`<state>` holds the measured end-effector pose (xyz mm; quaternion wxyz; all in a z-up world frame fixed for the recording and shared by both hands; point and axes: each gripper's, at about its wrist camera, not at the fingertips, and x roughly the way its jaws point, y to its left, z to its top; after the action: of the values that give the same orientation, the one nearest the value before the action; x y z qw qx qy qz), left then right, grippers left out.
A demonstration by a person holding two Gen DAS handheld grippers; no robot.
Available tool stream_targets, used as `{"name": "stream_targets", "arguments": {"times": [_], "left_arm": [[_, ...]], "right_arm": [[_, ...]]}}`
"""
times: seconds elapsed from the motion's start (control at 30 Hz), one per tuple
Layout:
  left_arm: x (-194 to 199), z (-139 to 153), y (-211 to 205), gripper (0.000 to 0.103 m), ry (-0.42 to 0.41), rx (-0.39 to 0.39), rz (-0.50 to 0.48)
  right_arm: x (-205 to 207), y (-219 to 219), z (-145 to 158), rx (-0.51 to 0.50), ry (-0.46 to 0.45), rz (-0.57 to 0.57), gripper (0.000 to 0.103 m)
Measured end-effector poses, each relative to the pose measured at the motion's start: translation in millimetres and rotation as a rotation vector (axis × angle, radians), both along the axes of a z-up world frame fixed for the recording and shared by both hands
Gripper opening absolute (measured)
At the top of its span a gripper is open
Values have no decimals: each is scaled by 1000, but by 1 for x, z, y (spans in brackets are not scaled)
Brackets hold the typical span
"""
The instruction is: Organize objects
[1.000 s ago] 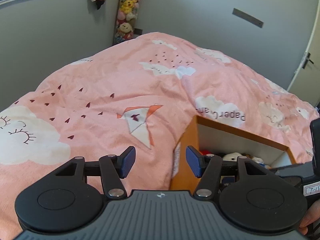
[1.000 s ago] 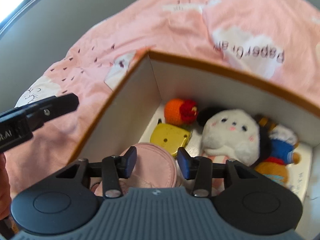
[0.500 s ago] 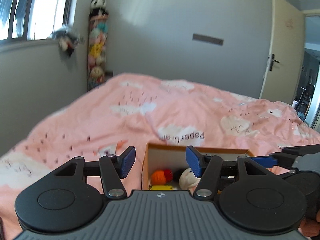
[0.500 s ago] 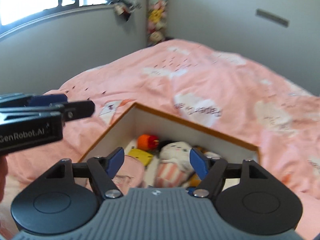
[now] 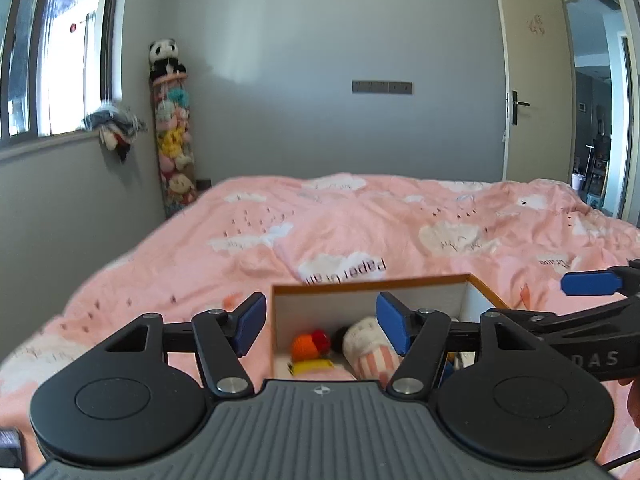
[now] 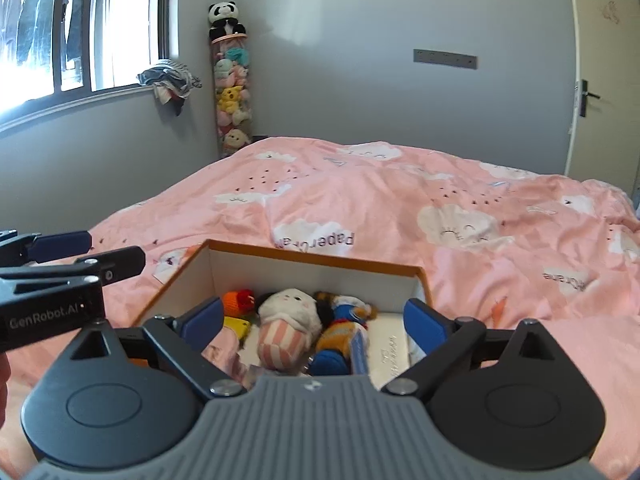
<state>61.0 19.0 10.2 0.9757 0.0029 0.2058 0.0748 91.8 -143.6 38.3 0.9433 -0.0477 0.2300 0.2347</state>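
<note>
Pink bed point(image 6: 360, 200), toy-filled box point(image 6: 312, 264) — grippers wide

Home bedroom: bed with pink cloud-print duvet point(image 6: 400, 200), grey walls, window point(image 6: 80, 24) with clothes heaped on the sill, tall clear tube of plush toys point(image 6: 232, 92) in the corner, panda on top, door point(image 5: 536, 76) open, probably onto a hallway.

A bed is covered by a pink quilt point(image 6: 380, 200) printed with white clouds. In the corner, a tall clear tube point(image 6: 232, 92) is filled with soft toys and topped by a panda point(image 6: 224, 14), and crumpled clothes point(image 6: 170, 76) are heaped on the windowsill beside it. A grey switch panel point(image 5: 382, 87) is fixed to the wall, and a cream door point(image 5: 532, 76) is seen open at the right.
</note>
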Motion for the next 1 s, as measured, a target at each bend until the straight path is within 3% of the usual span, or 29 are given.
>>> {"name": "stream_targets", "arguments": {"times": [0.07,0.27,0.43,1.0], "left_arm": [[0,-8,1,76,28,-27,-5],[6,-37,5,77,151,-130,38],[0,-48,2,77,158,-82,70],[0,-56,-3,77,139,-54,83]], "right_arm": [[-5,-5,-5,-9,-5,-21,101],[-4,-13,-32,-19,63,-88,102],[0,-10,-47,-28,77,-93,102],[6,-9,-60,-10,107,-89,102]]}}
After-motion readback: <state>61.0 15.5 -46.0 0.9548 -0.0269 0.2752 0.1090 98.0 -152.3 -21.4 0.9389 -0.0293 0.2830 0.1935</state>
